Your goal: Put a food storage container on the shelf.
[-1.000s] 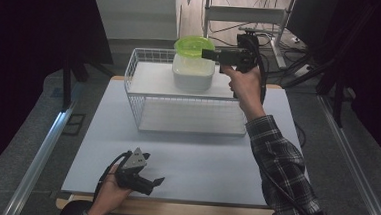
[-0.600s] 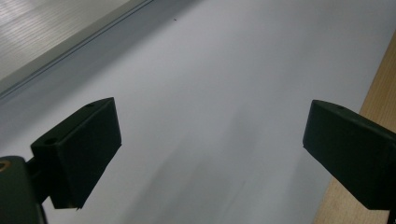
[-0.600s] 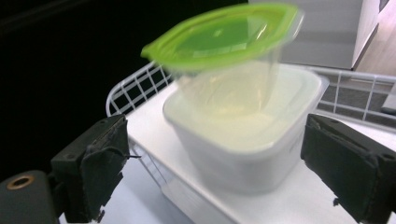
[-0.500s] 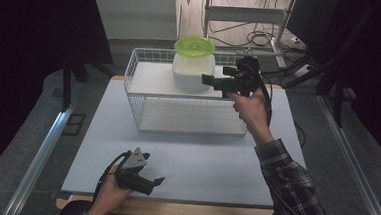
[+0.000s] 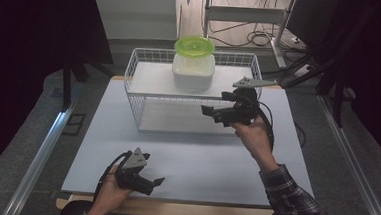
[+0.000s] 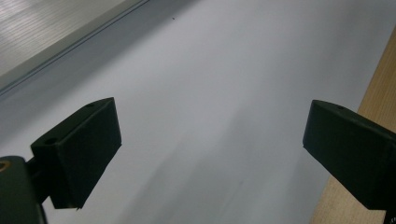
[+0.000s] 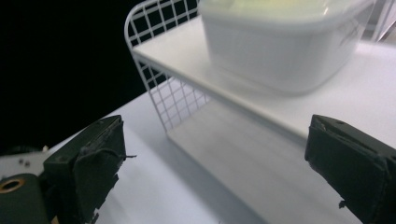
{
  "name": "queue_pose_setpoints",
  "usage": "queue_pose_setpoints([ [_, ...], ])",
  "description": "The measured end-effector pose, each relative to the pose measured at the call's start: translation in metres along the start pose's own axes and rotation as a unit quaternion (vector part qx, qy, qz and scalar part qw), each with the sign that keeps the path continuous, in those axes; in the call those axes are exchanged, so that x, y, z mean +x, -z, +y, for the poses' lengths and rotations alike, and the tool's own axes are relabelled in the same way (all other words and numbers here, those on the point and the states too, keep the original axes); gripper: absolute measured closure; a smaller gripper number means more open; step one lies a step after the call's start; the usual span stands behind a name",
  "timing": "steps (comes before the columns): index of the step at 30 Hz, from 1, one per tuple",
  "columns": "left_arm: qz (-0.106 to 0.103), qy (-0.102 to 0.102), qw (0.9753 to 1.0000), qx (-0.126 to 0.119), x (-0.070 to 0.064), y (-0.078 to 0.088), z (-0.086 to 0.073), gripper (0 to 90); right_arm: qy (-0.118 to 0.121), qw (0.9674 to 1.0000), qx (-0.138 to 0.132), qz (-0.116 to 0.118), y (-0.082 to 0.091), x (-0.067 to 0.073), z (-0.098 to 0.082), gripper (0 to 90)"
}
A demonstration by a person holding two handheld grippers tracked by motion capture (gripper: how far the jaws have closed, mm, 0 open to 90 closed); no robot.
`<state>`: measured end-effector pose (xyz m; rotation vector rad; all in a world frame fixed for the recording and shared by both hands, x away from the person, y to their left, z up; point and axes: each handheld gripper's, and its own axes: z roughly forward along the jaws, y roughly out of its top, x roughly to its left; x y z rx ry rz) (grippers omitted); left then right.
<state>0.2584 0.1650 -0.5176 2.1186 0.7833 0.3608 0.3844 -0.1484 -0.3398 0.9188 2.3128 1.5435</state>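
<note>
White counter (image 5: 185, 157) lies under both grippers. A wire rack (image 5: 144, 92) stands just ahead of the right gripper (image 5: 218, 113); its fingers have just been opening, nothing between. The tub (image 5: 193, 70) with green lid (image 5: 194, 45) sits up beyond them. Left gripper (image 5: 153, 183) fingers spread, empty.

Wide bare worktop (image 5: 190, 152) in front, open for passing. Farther back, blocked by wire rack (image 5: 144, 92); white container (image 5: 193, 71) with green lid (image 5: 194, 45) occupying middle of upper shelf (image 5: 150, 80).

Lab, dark curtains (image 5: 31, 52), floor cables (image 5: 253, 38), metal frame (image 5: 40, 153)
</note>
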Motion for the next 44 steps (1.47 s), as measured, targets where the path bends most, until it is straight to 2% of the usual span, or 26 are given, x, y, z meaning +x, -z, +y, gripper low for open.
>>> queue_pose_setpoints([
  [6, 0.000, 0.002, 1.0000, -0.001, 0.000, 0.000, 0.000, 4.2, 0.002, 0.9998, 0.017, 0.005, 0.001, 0.003, -0.031, 5.5],
  [10, -0.002, 0.004, 1.0000, -0.004, 0.000, 0.000, 0.000, 4.2, 0.009, 0.9997, 0.023, -0.001, 0.002, 0.005, -0.054, 5.6],
  [15, -0.005, 0.008, 0.9999, -0.004, 0.001, 0.000, 0.000, 4.0, 0.006, 0.9997, 0.025, -0.005, 0.004, 0.004, -0.077, 5.6],
  [20, -0.008, 0.011, 0.9999, -0.008, 0.001, 0.001, 0.000, 4.0, 0.011, 0.9990, 0.040, -0.017, 0.005, 0.001, -0.094, 5.6],
  [26, -0.010, 0.011, 0.9999, -0.007, 0.001, 0.001, 0.000, 4.0, 0.016, 0.9975, 0.066, -0.019, 0.002, 0.000, -0.120, 5.5],
  [31, -0.008, 0.006, 1.0000, -0.001, 0.001, 0.000, -0.001, 4.0, 0.028, 0.9953, 0.088, -0.026, -0.002, 0.002, -0.144, 5.1],
  [35, -0.003, 0.004, 1.0000, 0.002, 0.002, -0.001, -0.003, 4.0, 0.045, 0.9917, 0.115, -0.034, -0.005, 0.004, -0.163, 4.4],
  [42, -0.001, 0.004, 1.0000, 0.000, 0.003, -0.002, -0.004, 3.9, 0.043, 0.9850, 0.161, -0.045, -0.012, 0.000, -0.184, 4.5],
  [44, 0.000, 0.002, 1.0000, -0.001, 0.003, -0.002, -0.003, 3.8, 0.039, 0.9841, 0.166, -0.050, -0.014, 0.000, -0.186, 4.5],
])
